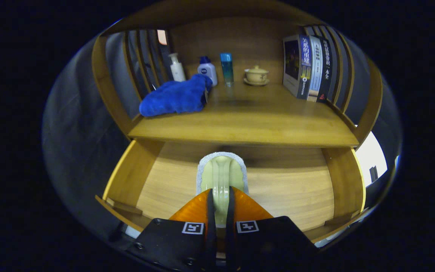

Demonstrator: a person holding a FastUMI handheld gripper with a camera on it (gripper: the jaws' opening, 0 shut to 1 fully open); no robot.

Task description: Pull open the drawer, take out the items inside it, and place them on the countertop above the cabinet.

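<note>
Fingers (220, 196) pinched narrow at the bottom centre of the frame, both pressing on the raised handle of a pale green scrubber (221, 174) with a grey sponge rim, over the open drawer (172, 181). Above it, the worktop (247, 121) carries a blue cloth (176, 96) at upper left, with three bottles (207, 70), a lidded cup (256, 74) and books (308, 68) standing behind.

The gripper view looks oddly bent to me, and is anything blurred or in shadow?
Gripper view: fisheye lens bows the wooden countertop and slatted sides; sharp on the blue towel and books; shadow under the countertop in the open wooden drawer; gripper shut on the pale green grey-edged sponge.
</note>
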